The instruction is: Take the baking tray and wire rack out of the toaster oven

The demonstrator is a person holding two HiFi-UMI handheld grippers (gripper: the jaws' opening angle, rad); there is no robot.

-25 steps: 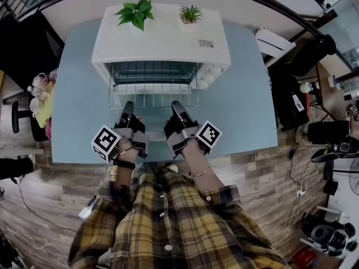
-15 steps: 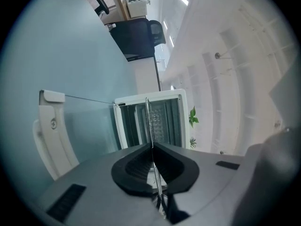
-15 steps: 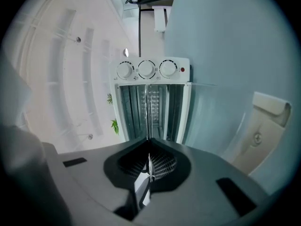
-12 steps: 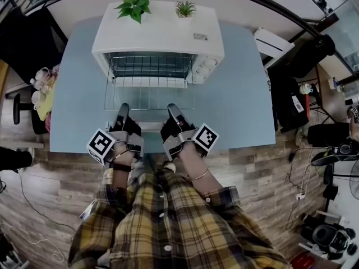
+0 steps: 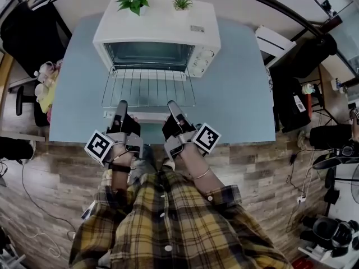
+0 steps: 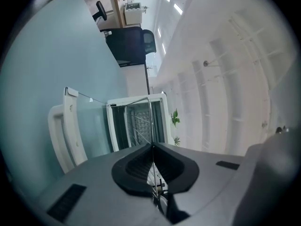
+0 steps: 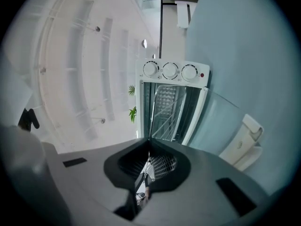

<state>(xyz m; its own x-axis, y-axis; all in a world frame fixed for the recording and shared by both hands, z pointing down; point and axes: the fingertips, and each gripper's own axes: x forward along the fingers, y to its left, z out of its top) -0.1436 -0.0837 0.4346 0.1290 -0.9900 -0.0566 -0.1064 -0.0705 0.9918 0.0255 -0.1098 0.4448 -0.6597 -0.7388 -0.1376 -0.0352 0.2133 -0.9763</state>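
Observation:
The white toaster oven (image 5: 157, 29) stands at the back of the blue table, its glass door (image 5: 148, 102) folded down flat. The wire rack (image 5: 148, 86) hangs level above the door, drawn nearly clear of the oven mouth. My left gripper (image 5: 120, 106) is shut on the rack's front wire near its left end, and my right gripper (image 5: 172, 105) is shut on the same wire near its right end. In the left gripper view the thin wire (image 6: 151, 121) runs out from between the closed pads toward the oven (image 6: 136, 121). The right gripper view shows the same wire (image 7: 151, 121). I see no baking tray.
Two small potted plants (image 5: 134, 0) sit on the oven's top. The door's white handle (image 5: 143, 117) lies just under my grippers, close to the table's front edge (image 5: 73, 140). Three knobs (image 7: 169, 71) line the oven's right side. Chairs and clutter flank the table.
Both grippers have drawn back toward the table's front edge and risen slightly, pulling the wire rack much further out of the oven over the open door.

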